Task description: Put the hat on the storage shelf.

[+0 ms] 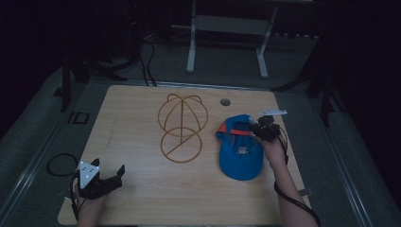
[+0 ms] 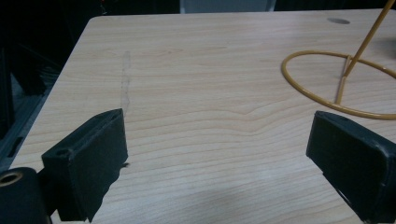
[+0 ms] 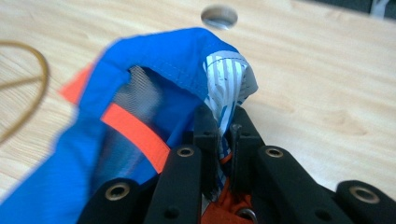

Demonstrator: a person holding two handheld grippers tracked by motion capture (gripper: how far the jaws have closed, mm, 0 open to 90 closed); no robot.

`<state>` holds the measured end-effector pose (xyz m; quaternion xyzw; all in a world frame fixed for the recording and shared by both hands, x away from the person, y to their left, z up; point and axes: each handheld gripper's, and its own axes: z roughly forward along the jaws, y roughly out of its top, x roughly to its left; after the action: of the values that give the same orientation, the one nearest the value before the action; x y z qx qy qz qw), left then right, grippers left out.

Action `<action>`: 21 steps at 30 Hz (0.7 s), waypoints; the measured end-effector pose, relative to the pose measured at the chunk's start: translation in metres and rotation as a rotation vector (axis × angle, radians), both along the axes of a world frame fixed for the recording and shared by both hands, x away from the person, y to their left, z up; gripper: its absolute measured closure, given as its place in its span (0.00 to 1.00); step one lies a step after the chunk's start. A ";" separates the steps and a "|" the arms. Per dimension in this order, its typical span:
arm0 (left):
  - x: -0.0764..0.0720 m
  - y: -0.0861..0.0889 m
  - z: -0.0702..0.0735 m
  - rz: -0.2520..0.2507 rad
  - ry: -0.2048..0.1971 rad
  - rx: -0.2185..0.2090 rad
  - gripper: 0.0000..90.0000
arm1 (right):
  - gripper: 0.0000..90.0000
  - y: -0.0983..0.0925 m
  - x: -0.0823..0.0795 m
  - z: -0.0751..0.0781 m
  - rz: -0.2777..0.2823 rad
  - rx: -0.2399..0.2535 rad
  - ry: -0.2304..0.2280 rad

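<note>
On the wooden table (image 1: 142, 189) a blue cap (image 1: 240, 153) with orange trim lies at the right side, its crown toward the person and its rear edge toward the far side. The right gripper (image 1: 259, 130), held in the person's right hand (image 1: 274, 150), has its jaws pressed together on the cap's rear rim; in the right gripper view the two black jaws (image 3: 223, 140) pinch a fold of blue fabric and the white striped lining between them, and the cap (image 3: 140, 107) hangs to the left of the jaws with an orange band across its inside. The round hole (image 3: 219, 16) in the tabletop shows beyond the cap. A yellow wire stand (image 1: 181, 126) sits at the middle of the table, just left of the cap and apart from it, with a flat ring at its base and a domed frame above. The left gripper (image 1: 109, 176) rests at the near left corner in the person's left hand (image 1: 90, 208), well apart from the cap and the stand; its jaws are spread wide with only bare tabletop between them, as the left gripper view shows, where the stand's base ring (image 2: 341, 84) lies ahead to the right.
</note>
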<state>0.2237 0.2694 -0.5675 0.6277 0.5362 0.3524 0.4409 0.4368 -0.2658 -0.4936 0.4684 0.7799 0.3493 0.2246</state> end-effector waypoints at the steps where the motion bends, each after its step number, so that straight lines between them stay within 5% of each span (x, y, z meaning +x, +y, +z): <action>1: 0.000 0.000 0.000 -0.002 0.001 -0.002 0.06 | 0.94 -0.001 -0.001 0.005 0.002 0.006 -0.009; 11: 0.000 0.000 0.000 0.005 -0.001 -0.001 0.06 | 0.94 -0.005 -0.025 0.058 0.033 0.040 -0.144; 21: 0.001 -0.006 0.000 -0.025 0.010 0.030 0.06 | 0.94 -0.009 -0.044 0.095 0.053 0.062 -0.236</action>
<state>0.2245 0.2629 -0.5674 0.6424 0.5253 0.3518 0.4331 0.3933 -0.2744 -0.3983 0.4098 0.7489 0.4320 0.2909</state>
